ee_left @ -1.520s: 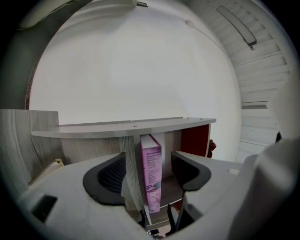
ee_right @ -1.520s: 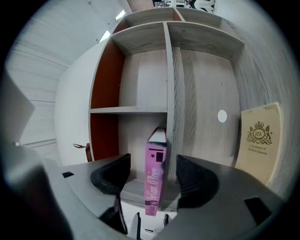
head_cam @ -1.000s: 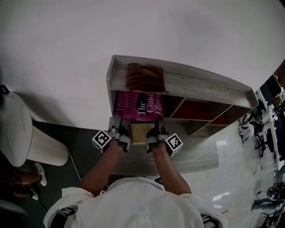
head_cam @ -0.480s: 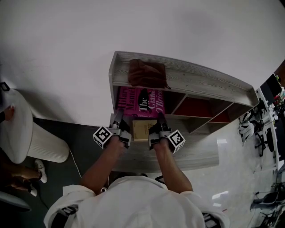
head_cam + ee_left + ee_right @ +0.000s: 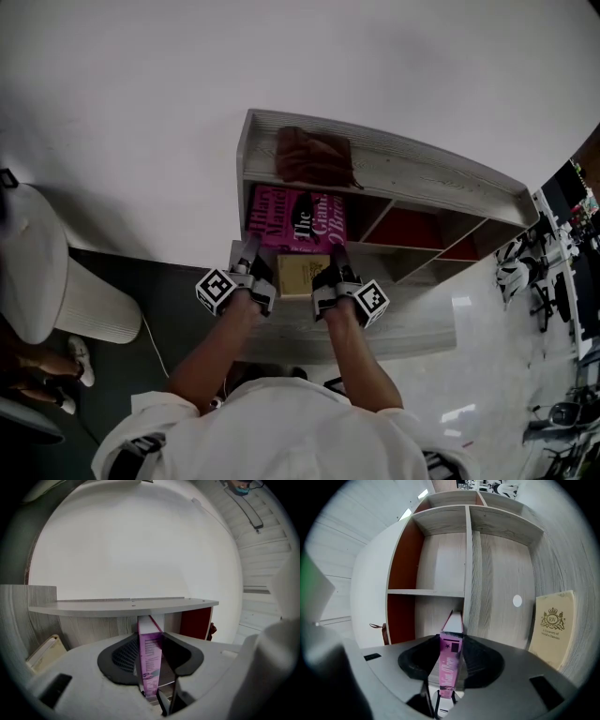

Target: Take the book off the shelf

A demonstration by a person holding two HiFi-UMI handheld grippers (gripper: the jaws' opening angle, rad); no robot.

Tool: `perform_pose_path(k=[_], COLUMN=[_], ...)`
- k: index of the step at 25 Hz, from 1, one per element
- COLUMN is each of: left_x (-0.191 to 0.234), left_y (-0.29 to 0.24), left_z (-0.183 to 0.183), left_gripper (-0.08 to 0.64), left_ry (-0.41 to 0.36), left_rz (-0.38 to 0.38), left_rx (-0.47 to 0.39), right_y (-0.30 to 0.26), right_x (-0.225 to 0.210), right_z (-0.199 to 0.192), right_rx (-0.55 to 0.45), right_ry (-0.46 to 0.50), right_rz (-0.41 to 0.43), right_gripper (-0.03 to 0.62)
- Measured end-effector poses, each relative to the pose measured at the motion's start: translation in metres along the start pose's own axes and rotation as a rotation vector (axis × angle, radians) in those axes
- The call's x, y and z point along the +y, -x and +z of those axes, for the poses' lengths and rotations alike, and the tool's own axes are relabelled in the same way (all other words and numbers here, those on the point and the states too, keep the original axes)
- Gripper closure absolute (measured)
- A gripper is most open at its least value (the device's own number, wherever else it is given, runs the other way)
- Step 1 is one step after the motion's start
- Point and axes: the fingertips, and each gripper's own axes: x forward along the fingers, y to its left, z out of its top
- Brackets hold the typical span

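A pink book (image 5: pixel 295 217) with black and white lettering stands face-out in the left compartment of the pale wooden shelf (image 5: pixel 422 175). My left gripper (image 5: pixel 251 251) grips its lower left corner, and the book's pink edge (image 5: pixel 150 660) is clamped between the dark pads. My right gripper (image 5: pixel 337 253) holds the lower right corner, with the pink edge (image 5: pixel 450 665) squeezed between its pads. Both sets of jaws have just been closing on the book. The book stays inside the shelf.
A tan book (image 5: pixel 302 274) lies on the lower ledge between my hands; it also shows as a tan book (image 5: pixel 553 625) at the right. A brown cloth (image 5: pixel 314 157) sits on the shelf top. A white seat (image 5: pixel 37 272) stands left, equipment (image 5: pixel 525 267) right.
Both grippers have stayed at the pink book's lower corners, and their jaws look narrower around it. The book and shelf have not moved; only the head view has shifted a little.
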Motion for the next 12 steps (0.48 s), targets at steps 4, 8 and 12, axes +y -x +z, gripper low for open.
perform_pose_path(k=[4, 8, 12], left_x=[-0.001, -0.003, -0.012], left_y=[0.007, 0.012, 0.019], left_z=[-0.001, 0.0, -0.003], left_gripper=[0.399, 0.4, 0.4], left_ry=[0.008, 0.014, 0.013], left_rz=[-0.002, -0.015, -0.024], left_rx=[0.003, 0.014, 0.024], right_y=[0.01, 0.017, 0.025], right_x=[0.001, 0.008, 0.013], right_z=[-0.002, -0.005, -0.008], right_rx=[-0.01, -0.018, -0.026], right_ry=[0.011, 0.025, 0.026], right_rz=[0.0, 0.013, 0.026], right_gripper=[0.44, 0.441, 0.44])
